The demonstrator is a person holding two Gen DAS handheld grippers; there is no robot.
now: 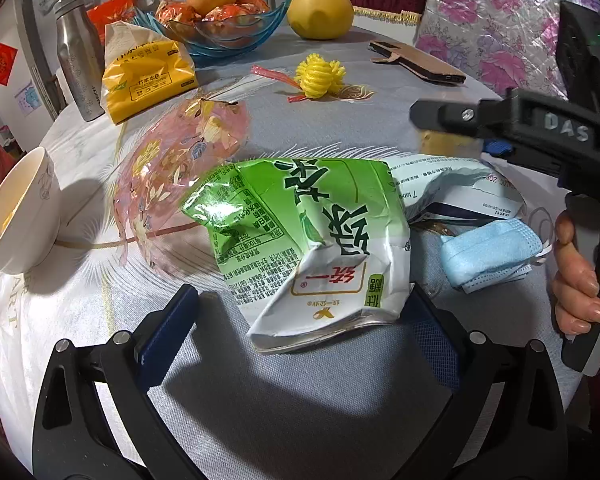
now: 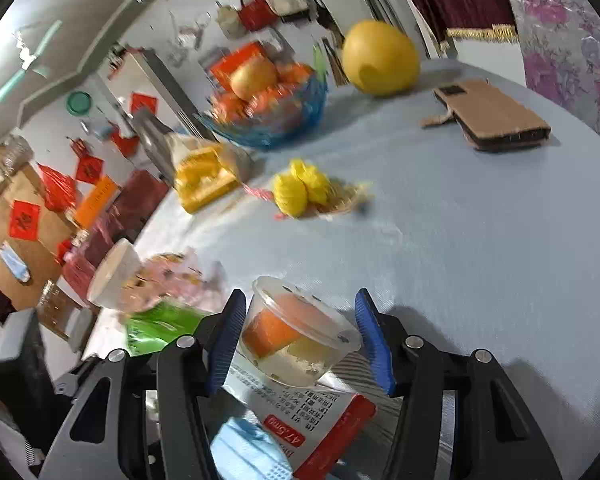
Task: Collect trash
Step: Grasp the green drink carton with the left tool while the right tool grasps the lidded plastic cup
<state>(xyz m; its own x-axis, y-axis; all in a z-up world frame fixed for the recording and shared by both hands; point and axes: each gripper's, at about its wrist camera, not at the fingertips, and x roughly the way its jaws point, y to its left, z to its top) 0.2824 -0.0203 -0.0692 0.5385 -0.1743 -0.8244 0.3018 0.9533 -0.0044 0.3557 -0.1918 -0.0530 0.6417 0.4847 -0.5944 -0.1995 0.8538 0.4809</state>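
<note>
A crumpled green and white drink carton (image 1: 308,240) lies on the grey tablecloth between the open fingers of my left gripper (image 1: 300,332), touching neither clearly. A blue face mask (image 1: 488,254) and a white printed packet (image 1: 456,184) lie to its right. My right gripper (image 2: 300,340) is open around a clear plastic cup (image 2: 300,332) holding orange and pale pieces; the cup sits on a red and white medicine packet (image 2: 320,416), with the mask (image 2: 244,452) below. The right gripper also shows at the left wrist view's right edge (image 1: 432,116).
A pink flowered plastic wrapper (image 1: 176,176), white bowl (image 1: 20,216), yellow tissue pack (image 1: 148,76), steel bottle (image 1: 78,56), blue fruit bowl (image 1: 220,28), pomelo (image 1: 320,10), yellow yarn ball (image 1: 318,76) and brown phone case (image 1: 416,62) lie on the round table.
</note>
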